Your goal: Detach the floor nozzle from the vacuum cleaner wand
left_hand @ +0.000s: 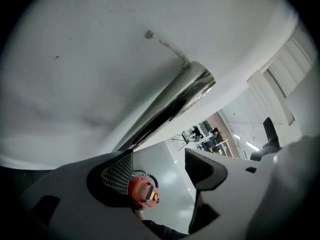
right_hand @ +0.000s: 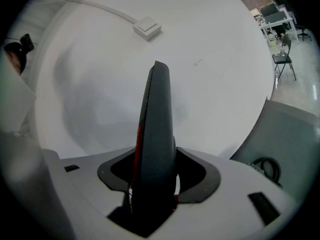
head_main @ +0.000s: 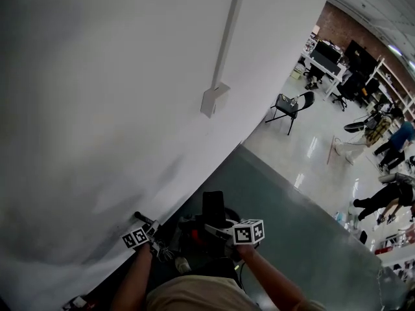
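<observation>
In the left gripper view a shiny metal wand (left_hand: 172,104) slants across the white wall, just above my left gripper (left_hand: 157,159). That gripper is open and nothing lies between its pads; beyond the gap I see the red vacuum body (left_hand: 142,191). In the head view the left gripper (head_main: 146,233) sits by the wand's dark end (head_main: 144,218) at the foot of the wall. My right gripper (right_hand: 155,179) is shut on a black part with a red stripe (right_hand: 156,129), seemingly the floor nozzle, which stands upright. The head view shows that part (head_main: 214,207) ahead of the right gripper (head_main: 220,227).
The white wall (head_main: 117,109) carries a conduit with a junction box (head_main: 213,100). A grey mat (head_main: 292,238) covers the floor to the right, with a cable loop (right_hand: 265,165) on it. Farther off are a folding chair (head_main: 290,107), desks (head_main: 324,60) and people (head_main: 389,196).
</observation>
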